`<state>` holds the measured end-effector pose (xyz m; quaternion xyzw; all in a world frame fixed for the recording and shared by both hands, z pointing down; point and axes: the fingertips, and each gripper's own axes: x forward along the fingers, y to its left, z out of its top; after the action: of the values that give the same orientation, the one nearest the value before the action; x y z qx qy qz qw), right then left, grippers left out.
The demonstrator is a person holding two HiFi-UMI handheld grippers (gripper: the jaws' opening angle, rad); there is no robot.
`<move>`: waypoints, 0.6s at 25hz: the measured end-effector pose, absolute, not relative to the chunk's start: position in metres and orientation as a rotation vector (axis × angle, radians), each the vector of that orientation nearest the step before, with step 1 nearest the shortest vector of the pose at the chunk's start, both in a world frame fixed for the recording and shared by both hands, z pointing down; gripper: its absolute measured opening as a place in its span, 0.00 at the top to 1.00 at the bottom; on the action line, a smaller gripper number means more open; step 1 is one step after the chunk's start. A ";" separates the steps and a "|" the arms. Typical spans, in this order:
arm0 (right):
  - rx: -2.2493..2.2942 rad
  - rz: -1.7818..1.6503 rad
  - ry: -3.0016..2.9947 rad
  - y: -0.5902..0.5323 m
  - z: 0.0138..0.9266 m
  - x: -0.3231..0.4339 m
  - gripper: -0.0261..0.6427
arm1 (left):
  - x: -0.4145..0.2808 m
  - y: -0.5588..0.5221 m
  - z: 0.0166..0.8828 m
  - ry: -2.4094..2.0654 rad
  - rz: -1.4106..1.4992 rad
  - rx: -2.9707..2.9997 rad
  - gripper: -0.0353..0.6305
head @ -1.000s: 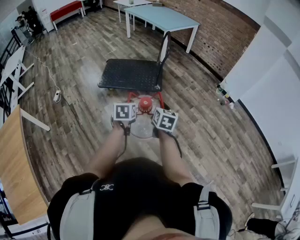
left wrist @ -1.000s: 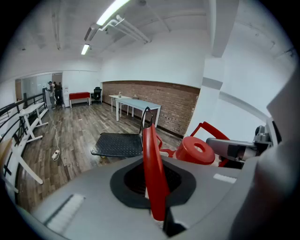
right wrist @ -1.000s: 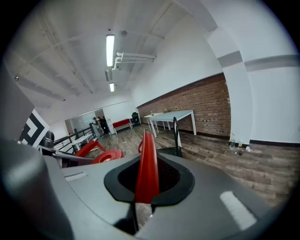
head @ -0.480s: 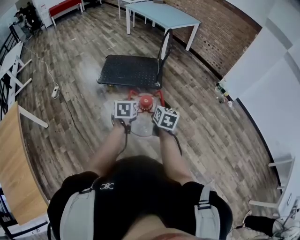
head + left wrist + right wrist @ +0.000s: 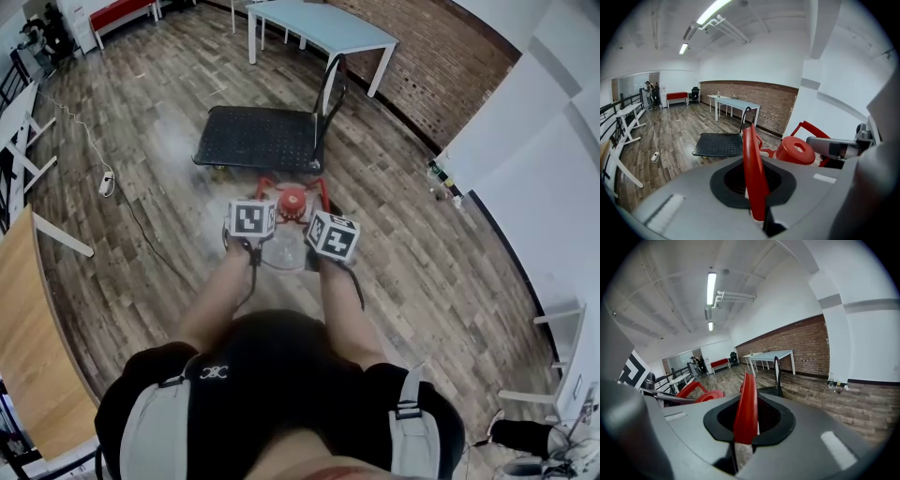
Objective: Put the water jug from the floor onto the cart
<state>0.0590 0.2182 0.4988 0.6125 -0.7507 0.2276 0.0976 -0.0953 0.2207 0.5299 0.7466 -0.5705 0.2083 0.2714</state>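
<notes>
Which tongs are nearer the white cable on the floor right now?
Left. The left tongs, clamped on a red handle of the jug, are on the cable's side, with floor between. The right tongs grip the other handle, farther across.

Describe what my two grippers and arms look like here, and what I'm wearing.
The left gripper and right gripper each have a smooth grey body with a black-rimmed opening, topped by a cube of black-and-white square markers. A thin black cable trails along each forearm. You wear a black short-sleeved top with a small white logo, plus grey shoulder straps.
</notes>
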 end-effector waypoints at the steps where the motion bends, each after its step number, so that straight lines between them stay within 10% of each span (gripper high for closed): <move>1: 1.821 0.674 -2.220 0.221 0.499 0.056 0.87 | -0.099 0.223 0.530 -1.533 0.562 2.017 0.95; 15: 1.813 0.692 -2.195 0.232 0.518 0.016 0.87 | -0.134 0.230 0.549 -1.492 0.603 2.043 0.94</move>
<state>0.0161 0.2316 0.5176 0.6153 -0.7450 0.2349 0.1056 -0.1341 0.2299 0.5492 0.7570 -0.5527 0.2235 0.2675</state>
